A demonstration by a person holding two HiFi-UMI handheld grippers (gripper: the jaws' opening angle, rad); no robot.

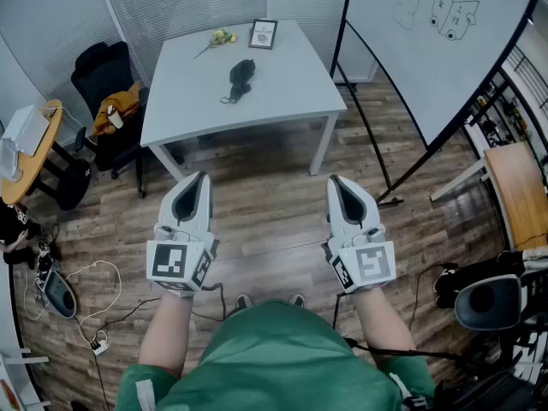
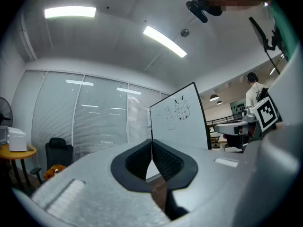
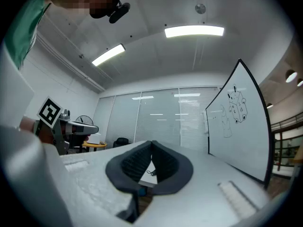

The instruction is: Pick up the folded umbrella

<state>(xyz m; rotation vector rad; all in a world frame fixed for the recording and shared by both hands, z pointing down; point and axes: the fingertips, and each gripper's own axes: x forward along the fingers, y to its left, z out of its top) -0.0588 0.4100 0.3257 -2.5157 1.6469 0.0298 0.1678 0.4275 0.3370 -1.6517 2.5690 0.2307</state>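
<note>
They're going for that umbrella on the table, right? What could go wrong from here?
1. The left tool and right tool are both shut and short of the table; reaching the umbrella that way might only push it.
2. A pinch on just its loose strap could leave it dangling.
3. The frame and flower lie just beyond it; overshooting could knock them.

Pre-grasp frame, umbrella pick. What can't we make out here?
Folded umbrella, head view: too small to tell handle from tip.
Left gripper view: umbrella hidden behind the body of the left gripper.
Right gripper view: only a sliver of table shows past the right gripper.
Framed sign, head view: print too small.
Whiteboard, head view: cut off by the top edge.
</note>
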